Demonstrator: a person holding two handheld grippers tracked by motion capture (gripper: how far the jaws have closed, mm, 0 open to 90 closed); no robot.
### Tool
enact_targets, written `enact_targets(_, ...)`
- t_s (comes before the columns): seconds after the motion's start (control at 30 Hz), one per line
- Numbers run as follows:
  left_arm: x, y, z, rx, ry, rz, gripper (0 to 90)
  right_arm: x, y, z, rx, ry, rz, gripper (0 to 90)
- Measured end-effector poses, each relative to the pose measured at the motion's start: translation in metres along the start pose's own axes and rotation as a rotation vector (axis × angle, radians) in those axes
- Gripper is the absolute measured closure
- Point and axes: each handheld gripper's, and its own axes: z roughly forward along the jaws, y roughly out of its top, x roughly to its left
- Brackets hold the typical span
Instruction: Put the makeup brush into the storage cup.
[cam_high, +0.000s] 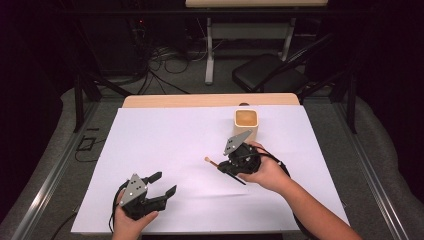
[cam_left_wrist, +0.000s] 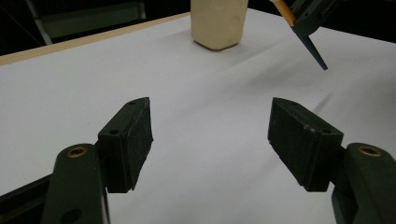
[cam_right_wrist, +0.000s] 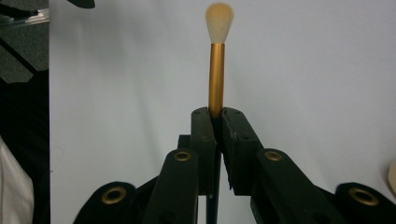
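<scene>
Brush (cam_right_wrist: 216, 79) lengthwise beyond right hand-held gripper (cam_right_wrist: 216, 116), bristles outward

Left gripper (cam_high: 169, 183) rests with jaws spread wide; right gripper (cam_high: 222, 161) is clamped tight.

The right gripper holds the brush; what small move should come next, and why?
Probably lift the brush and swing it toward the cup. The right gripper is shut on its gold ferrule, the cup stands upright and open just behind that hand, and the left gripper waits open, apart.
</scene>
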Motion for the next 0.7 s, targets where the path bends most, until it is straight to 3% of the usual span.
enact_targets(0.4, 0.000, 0.000, 0.000, 0.002, 0.002, 0.002, 30.7, -0.003, -0.005, -0.002, -0.096, -0.003, 0.059, 83.3)
enact_targets(0.7, 0.000, 0.000, 0.002, 0.005, -0.001, -0.004, 31.1, -0.007, -0.011, 0.003, -0.159, 0.025, 0.122, 83.2)
